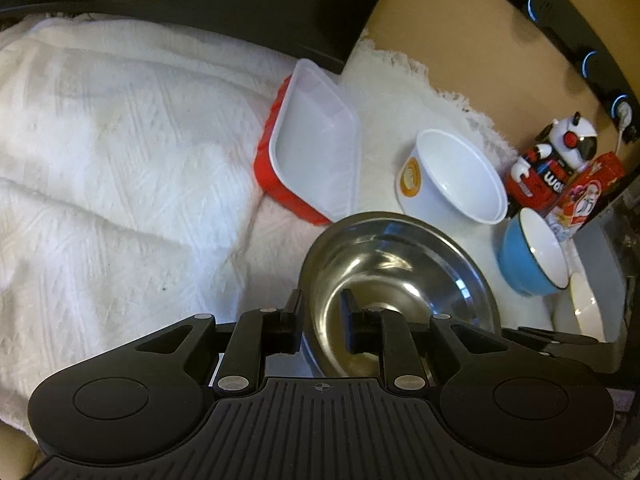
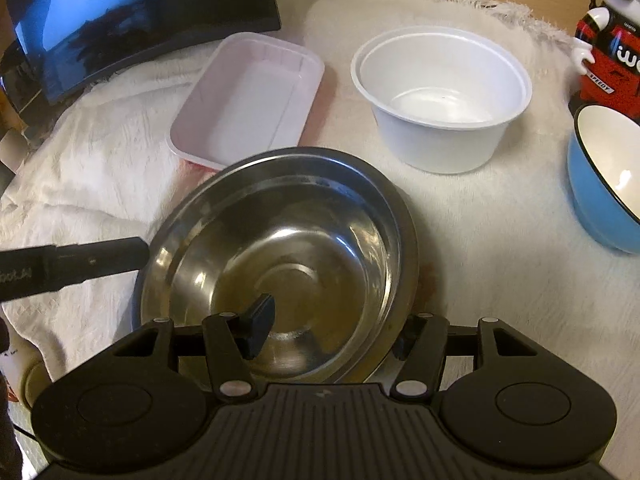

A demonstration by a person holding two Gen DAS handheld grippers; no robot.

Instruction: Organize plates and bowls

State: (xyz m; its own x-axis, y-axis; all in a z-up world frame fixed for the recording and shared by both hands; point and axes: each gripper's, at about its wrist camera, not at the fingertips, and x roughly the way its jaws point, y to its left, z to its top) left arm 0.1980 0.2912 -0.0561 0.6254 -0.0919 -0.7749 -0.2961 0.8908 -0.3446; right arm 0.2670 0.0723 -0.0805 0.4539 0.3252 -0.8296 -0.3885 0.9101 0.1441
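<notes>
A steel bowl (image 1: 400, 276) (image 2: 280, 264) sits tilted on a white cloth. My left gripper (image 1: 322, 320) straddles its near rim, one finger outside and one inside, closed on the rim. My right gripper (image 2: 332, 332) also straddles the bowl's near rim, one finger (image 2: 258, 328) inside and the other outside. The left gripper's finger (image 2: 80, 262) reaches the bowl's left edge in the right wrist view. Behind stand a white plastic bowl (image 1: 456, 176) (image 2: 440, 96), a red-and-white rectangular tray (image 1: 308, 148) (image 2: 248, 100) and a blue bowl (image 1: 532, 256) (image 2: 604, 184).
A toy robot (image 1: 560, 156) (image 2: 608, 40) and a red carton (image 1: 588, 188) stand at the right. A dark monitor (image 2: 132, 20) stands at the back left. The white cloth (image 1: 120, 160) covers the wooden table (image 1: 460, 40).
</notes>
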